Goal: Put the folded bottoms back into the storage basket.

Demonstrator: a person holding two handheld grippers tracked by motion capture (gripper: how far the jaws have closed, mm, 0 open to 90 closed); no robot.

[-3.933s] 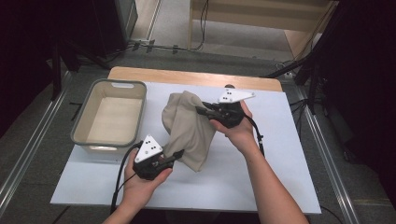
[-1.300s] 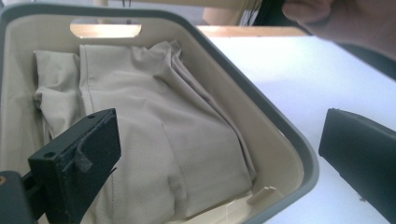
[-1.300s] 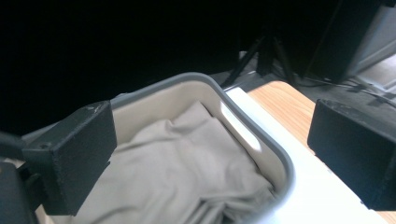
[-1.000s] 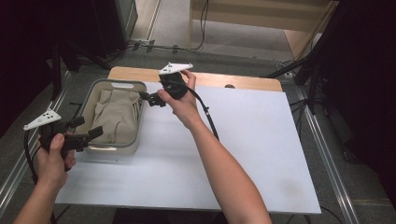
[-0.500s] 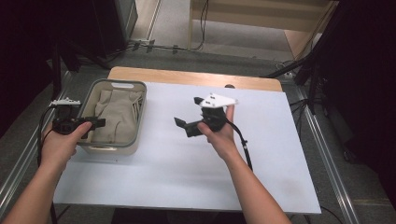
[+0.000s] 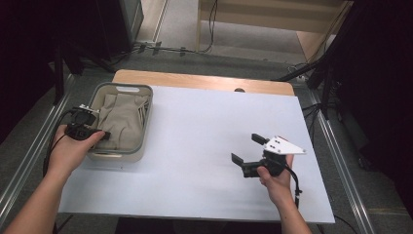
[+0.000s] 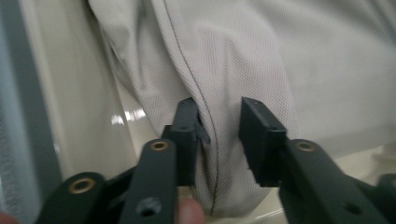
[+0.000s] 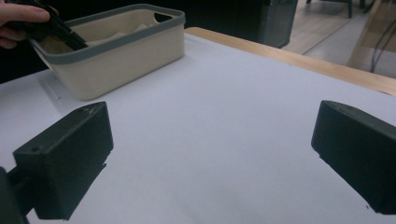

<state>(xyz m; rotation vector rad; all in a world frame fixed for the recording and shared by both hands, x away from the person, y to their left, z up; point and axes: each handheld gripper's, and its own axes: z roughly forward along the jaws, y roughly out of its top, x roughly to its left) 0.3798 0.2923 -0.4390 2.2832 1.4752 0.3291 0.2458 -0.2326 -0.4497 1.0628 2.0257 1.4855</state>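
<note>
The white worktop [image 6: 204,146] is carrying a cream plastic bin with a grey rim [image 6: 146,122] at its left side. A beige mesh cloth [image 6: 122,122] is lying crumpled inside the bin, covering most of its floor; its fabric is fine-knit and matte, with a dark stitched seam running down one fold (clearest in the left gripper view, where the cloth [image 7: 261,70] is hanging in soft vertical folds). The bundle's long axis is running along the bin's length, away from the person towards the far edge of the worktop.

The left gripper [image 6: 97,135] is reaching over the bin's near-left rim, and its jaws have just been closing. A fold of the cloth with the seam is sitting between them: the left jaw is touching the fabric, while whether the other jaw is pressing yet cannot be told, a sliver of cloth showing beside it.

The right gripper [image 6: 248,148] is hovering over the bare worktop at the right, well apart from the bin, its jaws spread wide with nothing between them.
</note>
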